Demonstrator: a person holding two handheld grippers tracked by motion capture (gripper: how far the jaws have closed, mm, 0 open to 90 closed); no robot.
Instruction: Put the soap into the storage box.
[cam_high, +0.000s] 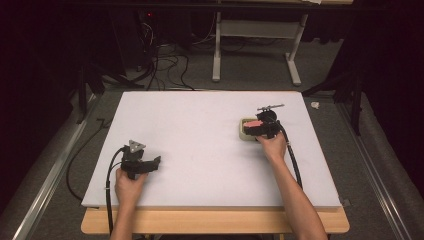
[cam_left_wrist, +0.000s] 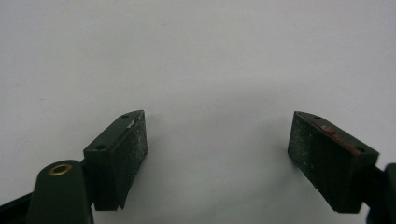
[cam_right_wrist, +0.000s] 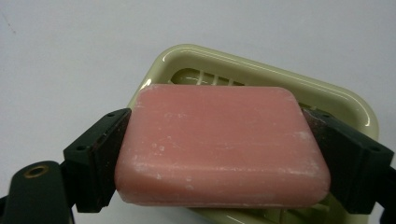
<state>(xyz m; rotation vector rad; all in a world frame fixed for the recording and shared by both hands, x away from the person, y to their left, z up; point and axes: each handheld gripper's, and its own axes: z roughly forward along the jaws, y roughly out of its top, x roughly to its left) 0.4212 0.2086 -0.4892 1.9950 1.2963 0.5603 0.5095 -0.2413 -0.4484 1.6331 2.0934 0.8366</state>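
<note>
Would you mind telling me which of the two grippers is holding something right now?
The right gripper: its jaws are clamped on the ends of the pink soap above the pale green soap dish. The left gripper is open over the bare white table.

no readable text or labels anywhere

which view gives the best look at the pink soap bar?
The right gripper view: the pink soap bar sits large and close, clamped between the right gripper fingers just over the soap dish. The high view has it as a small pink patch, partly covered by the gripper. The left gripper view faces bare white table.
</note>
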